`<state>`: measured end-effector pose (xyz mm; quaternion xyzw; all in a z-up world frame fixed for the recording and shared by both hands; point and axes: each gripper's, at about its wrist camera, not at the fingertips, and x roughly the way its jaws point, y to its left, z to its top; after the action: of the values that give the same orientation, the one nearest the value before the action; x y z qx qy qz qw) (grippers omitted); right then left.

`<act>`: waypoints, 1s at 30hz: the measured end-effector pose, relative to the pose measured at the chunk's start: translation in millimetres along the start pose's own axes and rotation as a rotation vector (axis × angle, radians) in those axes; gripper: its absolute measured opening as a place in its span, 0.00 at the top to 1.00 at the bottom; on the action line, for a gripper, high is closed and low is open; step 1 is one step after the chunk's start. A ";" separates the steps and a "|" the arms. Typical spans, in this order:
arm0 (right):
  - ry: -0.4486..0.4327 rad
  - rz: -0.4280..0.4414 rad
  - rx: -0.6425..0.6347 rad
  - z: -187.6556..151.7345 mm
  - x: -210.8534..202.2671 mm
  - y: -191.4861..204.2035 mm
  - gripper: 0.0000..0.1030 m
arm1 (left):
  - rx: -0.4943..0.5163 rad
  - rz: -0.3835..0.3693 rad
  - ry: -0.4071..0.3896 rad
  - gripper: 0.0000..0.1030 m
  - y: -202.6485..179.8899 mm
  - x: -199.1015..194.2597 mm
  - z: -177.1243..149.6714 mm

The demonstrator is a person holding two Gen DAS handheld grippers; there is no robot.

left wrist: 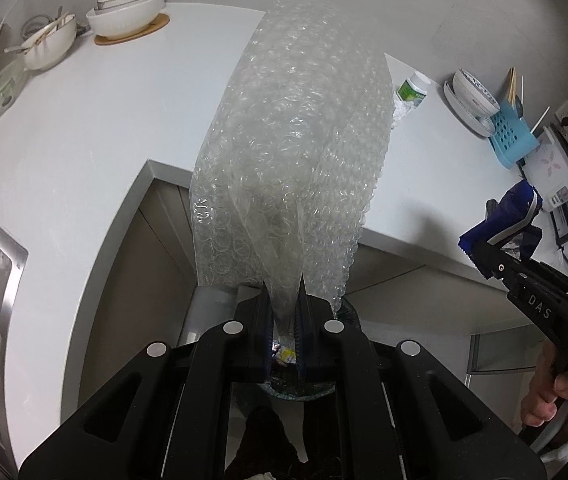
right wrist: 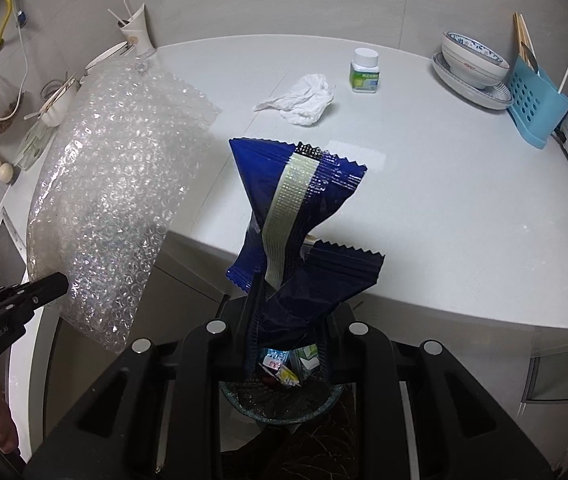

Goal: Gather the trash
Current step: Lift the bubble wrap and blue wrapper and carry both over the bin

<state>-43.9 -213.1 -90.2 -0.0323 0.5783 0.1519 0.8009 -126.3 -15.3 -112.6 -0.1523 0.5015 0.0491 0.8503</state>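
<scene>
While the left gripper (left wrist: 284, 292) fingers pinch the bubble wrap (left wrist: 292, 152) and the right gripper (right wrist: 284, 320) fingers pinch the blue wrapper (right wrist: 296, 216), both hang over the trash bin (right wrist: 284, 404) beside the bench (right wrist: 424, 200); next, I judge, release, then fetch the crumpled tissue (right wrist: 304, 98)

place: home kitchen | evidence: white counter (right wrist: 424, 200); stacked bowls (left wrist: 127, 10) at far-left corner; blue utensil holder (right wrist: 534, 106) with chopsticks (right wrist: 522, 38) at right edge

Left gripper (left wrist: 284, 300) angled steeply down, jaws clamped tight; right gripper (right wrist: 284, 320) alongside to its right, pinched nearly closed.
</scene>
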 end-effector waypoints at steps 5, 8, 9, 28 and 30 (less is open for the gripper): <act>0.006 0.012 -0.017 -18.1 -0.7 3.9 0.79 | 0.000 -0.006 0.026 0.93 1.9 2.2 -23.2; 0.015 0.018 -0.021 -29.7 1.7 5.9 0.79 | 0.011 -0.006 0.048 0.93 3.4 5.9 -38.9; 0.019 0.022 -0.020 -33.0 3.0 6.7 0.79 | 0.011 -0.003 0.056 0.93 4.0 7.7 -44.0; 0.128 0.052 -0.049 -110.2 64.2 21.0 0.79 | 0.001 0.018 0.225 0.93 18.0 76.2 -114.7; 0.146 0.052 -0.049 -115.8 73.4 20.4 0.79 | -0.006 0.020 0.242 0.93 19.2 87.2 -117.8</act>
<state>-134.8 -204.9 -194.5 -0.0481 0.6319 0.1839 0.7513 -186.6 -39.5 -245.4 -0.1545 0.6018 0.0401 0.7825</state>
